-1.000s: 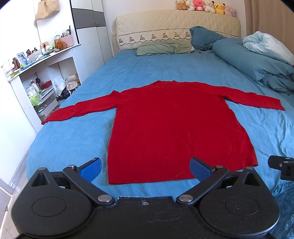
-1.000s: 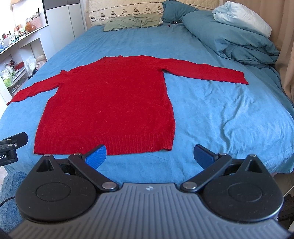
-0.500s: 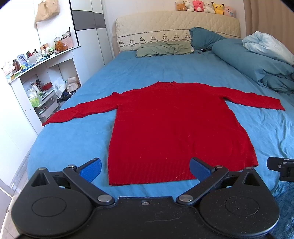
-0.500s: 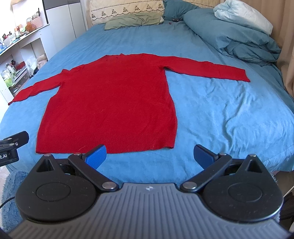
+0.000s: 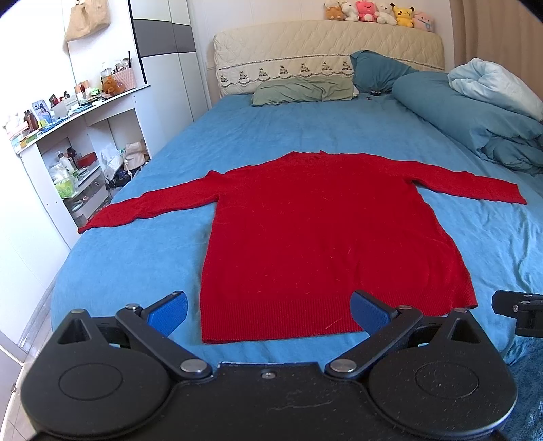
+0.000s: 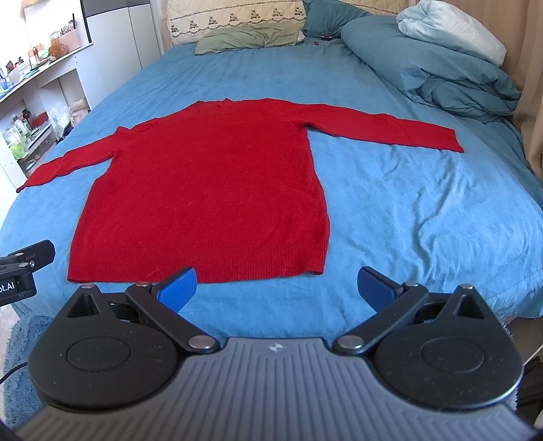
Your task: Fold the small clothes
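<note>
two open-jawed grippers, left gripper (image 5: 268,313) and right gripper (image 6: 278,286), near red sweater (image 5: 325,244)

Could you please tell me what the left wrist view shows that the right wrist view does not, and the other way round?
Only the left wrist view shows the row of plush toys on top of the headboard, the bag hanging on the wall, and the left gripper, open. Only the right wrist view shows the right gripper, also open, and the curtain beside the bed. Both show the red sweater spread flat on the blue sheet, sleeves out, plus the green pillow and the bunched duvet.
</note>
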`<move>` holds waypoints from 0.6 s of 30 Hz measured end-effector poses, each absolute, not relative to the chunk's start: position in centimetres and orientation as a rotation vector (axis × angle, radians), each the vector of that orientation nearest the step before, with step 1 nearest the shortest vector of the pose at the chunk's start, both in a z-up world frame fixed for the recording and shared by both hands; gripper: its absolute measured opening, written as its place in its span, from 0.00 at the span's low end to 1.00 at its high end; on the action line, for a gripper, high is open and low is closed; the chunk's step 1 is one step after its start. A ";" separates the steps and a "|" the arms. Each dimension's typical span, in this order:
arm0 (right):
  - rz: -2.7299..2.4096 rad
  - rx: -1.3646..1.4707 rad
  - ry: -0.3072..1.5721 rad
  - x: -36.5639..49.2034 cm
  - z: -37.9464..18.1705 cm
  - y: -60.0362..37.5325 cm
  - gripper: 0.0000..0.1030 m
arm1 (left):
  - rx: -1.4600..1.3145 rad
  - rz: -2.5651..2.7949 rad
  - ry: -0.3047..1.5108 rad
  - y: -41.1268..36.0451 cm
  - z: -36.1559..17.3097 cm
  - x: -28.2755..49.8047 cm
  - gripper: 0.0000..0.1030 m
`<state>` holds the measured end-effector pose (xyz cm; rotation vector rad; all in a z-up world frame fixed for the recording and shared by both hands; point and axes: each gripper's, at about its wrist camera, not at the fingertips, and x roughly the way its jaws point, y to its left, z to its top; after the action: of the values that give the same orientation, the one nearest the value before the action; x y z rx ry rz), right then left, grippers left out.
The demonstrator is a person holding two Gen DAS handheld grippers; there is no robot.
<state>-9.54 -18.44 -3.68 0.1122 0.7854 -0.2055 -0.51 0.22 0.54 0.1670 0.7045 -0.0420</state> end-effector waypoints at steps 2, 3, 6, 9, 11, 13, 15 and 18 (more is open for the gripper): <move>-0.205 0.110 0.784 -9.5 -3.7 -18.3 1.00 | 0.167 -0.041 0.706 0.2 0.6 -0.5 1.00; -0.205 0.111 0.784 -9.6 -3.7 -18.3 1.00 | 0.167 -0.042 0.706 0.3 0.6 -0.5 1.00; -0.205 0.110 0.783 -9.6 -3.7 -18.3 1.00 | 0.166 -0.041 0.705 0.3 0.6 -0.5 1.00; -0.205 0.109 0.783 -9.5 -3.6 -18.3 1.00 | 0.165 -0.042 0.705 0.3 0.6 -0.5 1.00; -0.205 0.113 0.785 -9.5 -3.7 -18.3 1.00 | 0.165 -0.042 0.704 0.3 0.6 -0.5 1.00; -0.203 0.116 0.787 -9.5 -3.7 -18.3 1.00 | 0.165 -0.042 0.705 0.3 0.6 -0.6 1.00; -0.203 0.114 0.787 -9.5 -3.7 -18.2 1.00 | 0.165 -0.041 0.704 0.3 0.6 -0.6 1.00; -0.203 0.115 0.787 -9.5 -3.7 -18.2 1.00 | 0.166 -0.041 0.705 0.3 0.5 -0.6 1.00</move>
<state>-9.49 -18.21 -3.69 0.1150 0.7866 -0.2027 -0.56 0.28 0.54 0.1659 0.7046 -0.0406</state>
